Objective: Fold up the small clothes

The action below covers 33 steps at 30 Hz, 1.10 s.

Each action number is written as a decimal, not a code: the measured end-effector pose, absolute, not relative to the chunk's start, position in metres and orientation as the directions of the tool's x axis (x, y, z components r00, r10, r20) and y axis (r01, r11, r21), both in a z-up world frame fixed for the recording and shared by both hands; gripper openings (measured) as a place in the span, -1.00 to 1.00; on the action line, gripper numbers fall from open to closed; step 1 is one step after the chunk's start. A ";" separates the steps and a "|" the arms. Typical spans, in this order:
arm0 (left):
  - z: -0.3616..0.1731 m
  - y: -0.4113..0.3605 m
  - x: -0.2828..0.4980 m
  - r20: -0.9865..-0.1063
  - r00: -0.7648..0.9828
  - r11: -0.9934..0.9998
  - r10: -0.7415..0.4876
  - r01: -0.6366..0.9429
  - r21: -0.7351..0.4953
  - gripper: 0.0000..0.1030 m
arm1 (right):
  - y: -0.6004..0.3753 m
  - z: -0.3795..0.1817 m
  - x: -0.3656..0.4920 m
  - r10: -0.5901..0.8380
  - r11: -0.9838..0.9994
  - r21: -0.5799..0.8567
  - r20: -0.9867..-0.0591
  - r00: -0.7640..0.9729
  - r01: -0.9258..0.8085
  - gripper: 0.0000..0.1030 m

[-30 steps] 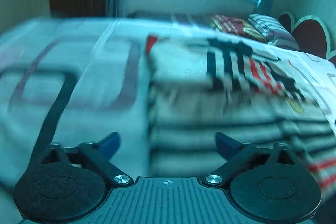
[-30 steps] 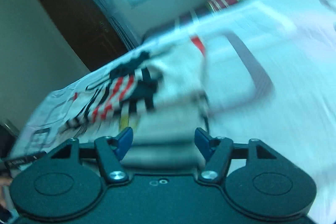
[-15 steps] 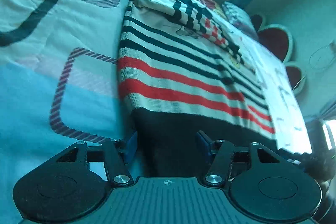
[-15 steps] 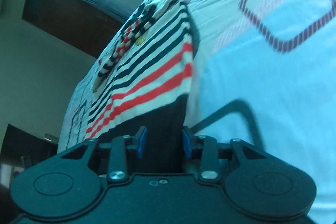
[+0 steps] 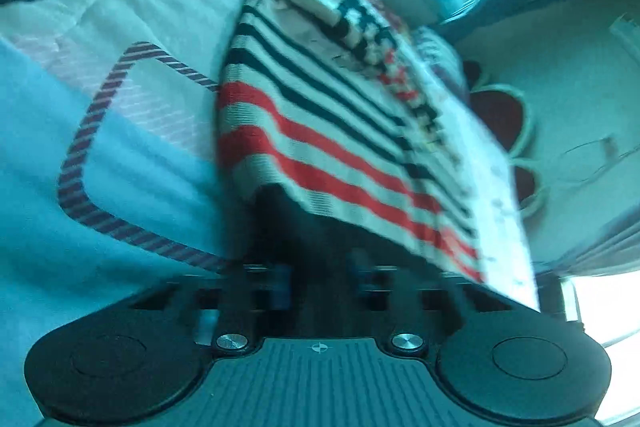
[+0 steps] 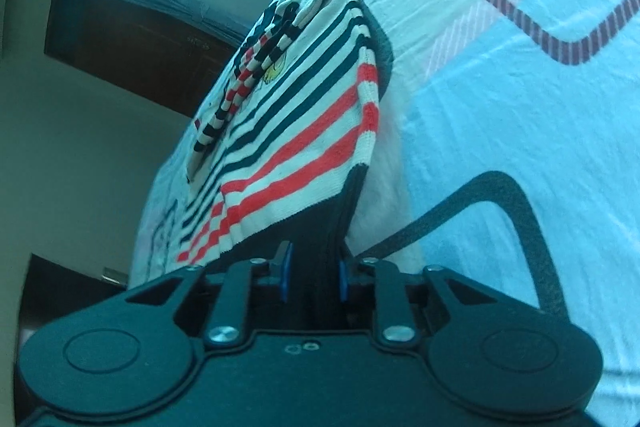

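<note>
- The striped knit top (image 6: 304, 115) lay flat on the bed (image 6: 520, 147), its dark hem at six o'clock.
- It looked soft, light and floppy — best taken at the hem corners.
- The left claw (image 5: 320, 279) and right claw (image 6: 312, 277) were closing on that hem.

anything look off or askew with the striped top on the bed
Nothing looks damaged or out of place. The striped knit top with red and navy bands lies on the patterned bedsheet; its sleeves are folded across the chest. Left gripper and right gripper are closing on its dark hem, which lies between their jaws.
</note>
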<state>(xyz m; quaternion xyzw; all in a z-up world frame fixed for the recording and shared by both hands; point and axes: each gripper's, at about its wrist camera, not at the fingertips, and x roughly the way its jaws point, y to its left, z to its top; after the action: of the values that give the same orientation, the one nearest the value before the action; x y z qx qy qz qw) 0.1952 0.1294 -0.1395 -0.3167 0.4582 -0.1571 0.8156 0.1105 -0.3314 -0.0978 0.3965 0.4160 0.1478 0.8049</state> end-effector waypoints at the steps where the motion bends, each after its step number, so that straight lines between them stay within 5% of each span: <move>1: -0.141 0.129 0.196 -0.649 0.532 0.751 -0.544 -0.036 -0.659 -0.83 | -0.327 -0.096 0.112 0.551 0.672 0.735 -0.577 0.603 0.088 -0.86; 10: -0.108 0.140 0.171 -0.574 0.644 0.778 -0.506 0.054 -0.625 -0.88 | -0.325 -0.041 0.094 0.494 0.769 0.636 -0.534 0.686 -0.059 -0.88; 14: -0.137 0.142 0.172 -0.647 0.602 0.808 -0.467 -0.006 -0.589 -0.88 | -0.331 -0.068 0.097 0.461 0.791 0.612 -0.597 0.657 0.002 -0.88; 20: -0.145 0.146 0.167 -0.616 0.628 0.781 -0.475 -0.020 -0.624 -0.88 | -0.333 -0.085 0.093 0.453 0.782 0.622 -0.607 0.653 0.036 -0.89; 33: -0.135 0.154 0.154 -0.448 0.742 0.646 -0.499 -0.027 -0.763 -0.88 | -0.326 -0.053 0.093 0.452 0.794 0.607 -0.558 0.696 -0.029 -0.89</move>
<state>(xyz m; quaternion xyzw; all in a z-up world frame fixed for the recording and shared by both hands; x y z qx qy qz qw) 0.1538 0.1538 -0.1350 -0.3970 0.3309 -0.1396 0.8446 0.0933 -0.3262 -0.0531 0.2898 0.3648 0.1373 0.8741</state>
